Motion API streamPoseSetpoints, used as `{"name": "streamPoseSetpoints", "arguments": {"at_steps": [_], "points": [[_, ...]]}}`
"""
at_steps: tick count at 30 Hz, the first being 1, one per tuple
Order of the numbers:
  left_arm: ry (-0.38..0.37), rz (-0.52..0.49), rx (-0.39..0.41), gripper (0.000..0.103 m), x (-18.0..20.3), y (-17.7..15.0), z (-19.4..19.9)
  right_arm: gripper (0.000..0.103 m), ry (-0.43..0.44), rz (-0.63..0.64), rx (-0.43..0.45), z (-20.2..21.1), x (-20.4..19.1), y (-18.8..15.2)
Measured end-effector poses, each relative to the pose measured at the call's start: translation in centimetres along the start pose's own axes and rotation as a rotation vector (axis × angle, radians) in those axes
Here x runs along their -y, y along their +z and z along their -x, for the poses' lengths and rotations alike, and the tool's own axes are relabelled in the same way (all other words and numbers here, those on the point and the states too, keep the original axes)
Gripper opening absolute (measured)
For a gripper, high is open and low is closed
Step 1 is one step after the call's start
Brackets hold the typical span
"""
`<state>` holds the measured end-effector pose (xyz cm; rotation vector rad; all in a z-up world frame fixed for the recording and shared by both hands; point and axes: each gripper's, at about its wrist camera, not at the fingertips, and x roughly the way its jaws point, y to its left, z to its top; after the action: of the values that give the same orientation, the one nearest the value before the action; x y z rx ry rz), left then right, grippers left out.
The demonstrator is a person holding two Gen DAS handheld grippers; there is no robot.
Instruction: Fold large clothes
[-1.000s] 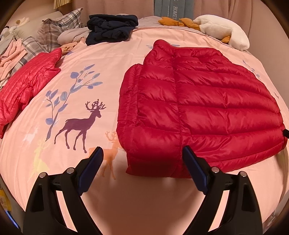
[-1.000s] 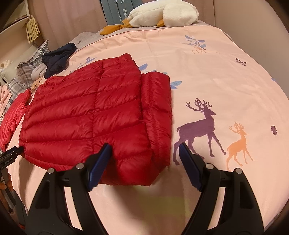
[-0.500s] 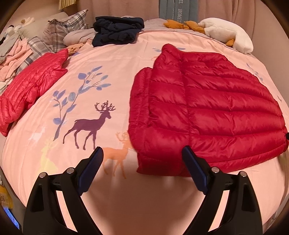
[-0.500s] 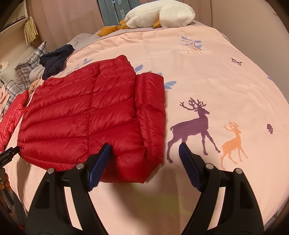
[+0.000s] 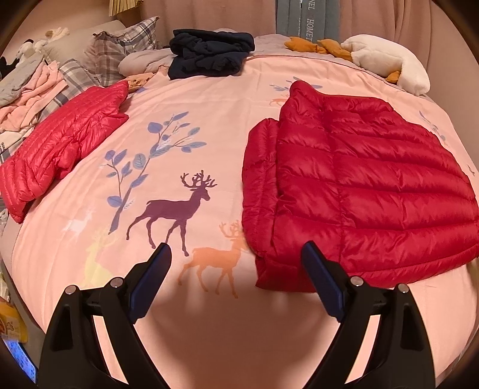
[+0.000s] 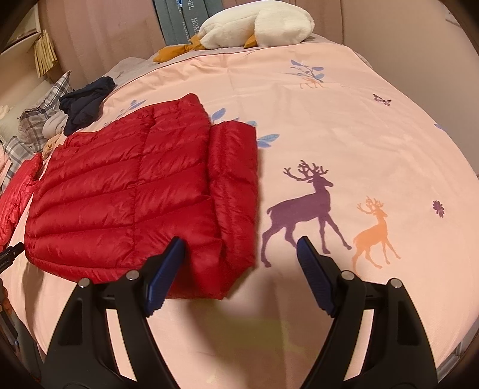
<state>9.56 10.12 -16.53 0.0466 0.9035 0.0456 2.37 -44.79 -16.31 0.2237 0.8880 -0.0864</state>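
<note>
left gripper (image 5: 236, 270): mine, jaws spread wide, nothing between them. Hovering over the near edge of the bed, just off the jacket's near left corner.
right gripper (image 6: 241, 260): also spread wide, holding nothing. Its left finger (image 6: 163, 273) overlaps the jacket's near hem in view; I can't tell if it touches.
dark red puffer jacket (image 5: 359, 185): lying flat on the duvet, quilted side up, one sleeve folded in along each side edge as a narrow strip. In the right wrist view (image 6: 134, 191) it sits left of centre.
duvet cover (image 5: 209, 119): pink, printed with a purple deer, an orange deer and blue leaf sprigs. The jacket partly covers the orange deer in the left wrist view.
second jacket (image 5: 60, 146): brighter red, quilted, crumpled at the left edge of the bed, well apart from the dark red one.
navy garment (image 5: 209, 51): bunched at the far end of the bed.
plaid pillows (image 5: 119, 45): far left, with pink and grey clothes heaped beside them.
plush goose (image 5: 386, 59): white body, orange feet, at the far right of the bed.
readable text: grey panel (image 5: 308, 21) behind the bed shows "HOMET" and a fragment "NEL"; the right wrist view (image 6: 191, 22) shows only "HOME". Rest is cropped.
</note>
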Motion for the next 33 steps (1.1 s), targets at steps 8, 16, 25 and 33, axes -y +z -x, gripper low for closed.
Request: {"name": "streamPoseSetpoints", "arguments": {"at_steps": [8, 16, 25, 33], "points": [[0.021, 0.005, 0.016, 0.09, -0.1, 0.5, 0.9, 0.08, -0.071, 0.0, 0.025, 1.1, 0.8, 0.4], [0.028, 0.009, 0.07, 0.101, 0.5, 2.4, 4.0, 0.096, -0.079, 0.042, 0.11, 5.1, -1.4, 2.2], [0.002, -0.028, 0.206, 0.102, 3.0, 5.6, 11.8, 0.101, -0.005, 0.107, 0.242, 13.2, -6.8, 5.2], [-0.058, -0.03, 0.29, 0.102, 5.9, 7.4, 18.9, 0.101, 0.016, 0.119, 0.336, 20.1, -11.2, 7.1]]}}
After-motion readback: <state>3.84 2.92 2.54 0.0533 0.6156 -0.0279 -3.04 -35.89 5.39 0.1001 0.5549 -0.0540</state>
